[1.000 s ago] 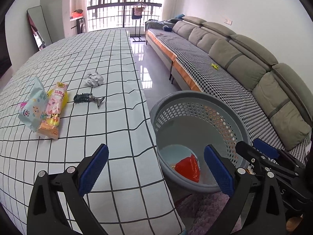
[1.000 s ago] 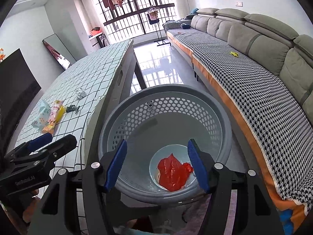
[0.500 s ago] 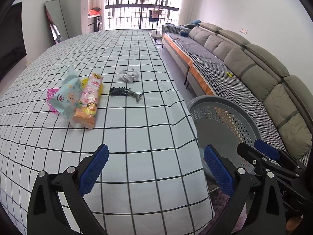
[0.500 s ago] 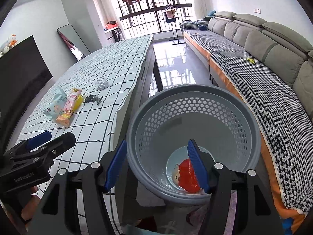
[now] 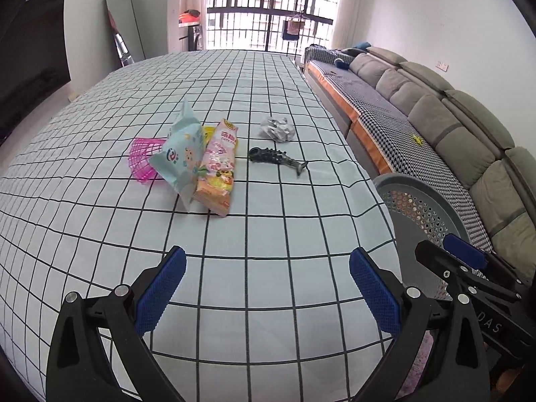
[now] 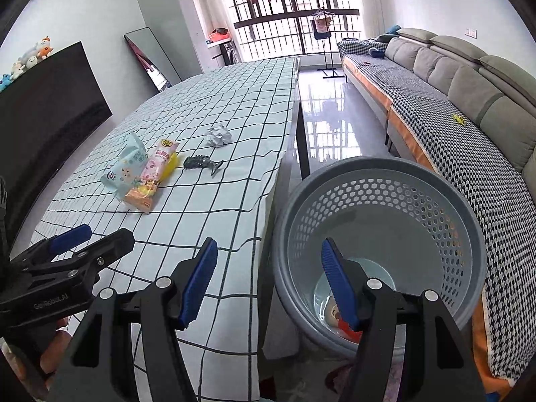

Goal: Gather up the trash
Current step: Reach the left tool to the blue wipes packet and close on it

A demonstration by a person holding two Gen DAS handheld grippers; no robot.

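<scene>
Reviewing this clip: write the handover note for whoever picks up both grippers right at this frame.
Left gripper: open, empty, above the checked table.
Right gripper: open, empty, by the grey basket at the table's edge.
Done: a red wrapper lies in the basket.
Left on the table: blue snack bag, pink snack packet, crumpled paper, dark fish-shaped item, pink mesh piece.

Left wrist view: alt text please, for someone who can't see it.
Open left tongs hover empty over a checked tablecloth; ahead lie two snack packets, a pink mesh basket, crumpled paper and a dark fish-shaped toy. A grey bin stands right.
</scene>
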